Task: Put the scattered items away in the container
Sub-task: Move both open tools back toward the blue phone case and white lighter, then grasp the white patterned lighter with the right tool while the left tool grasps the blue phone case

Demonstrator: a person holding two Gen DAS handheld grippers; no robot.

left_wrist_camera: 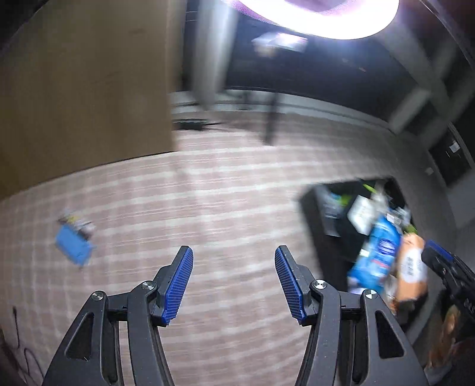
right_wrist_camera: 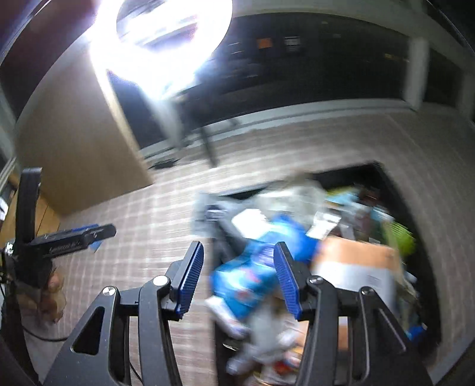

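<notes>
My left gripper (left_wrist_camera: 234, 285) hangs over striped carpet (left_wrist_camera: 207, 193) with its jaws spread wide and nothing between them; my right gripper (right_wrist_camera: 238, 280) stands just as wide over the black container (right_wrist_camera: 415, 207), clamped on nothing, a blue packet (right_wrist_camera: 255, 267) blurred beyond its pads and apparently lying loose in the heap; an orange-and-white carton (right_wrist_camera: 356, 264) sits beside it among other wrappers too smeared to name. One item lies out on the floor, well apart from the container: a small blue box (left_wrist_camera: 72, 248) with some dark odds and ends at its far end. I judge it light and fairly stiff, likely cardboard, so I would pinch it across its narrow sides, gently, lest it crush. The carpet looks soft enough to let the fingers press down beside it; a tan cabinet (left_wrist_camera: 83, 89) stands behind; a ring lamp (left_wrist_camera: 326, 17) glares above dark windows.
</notes>
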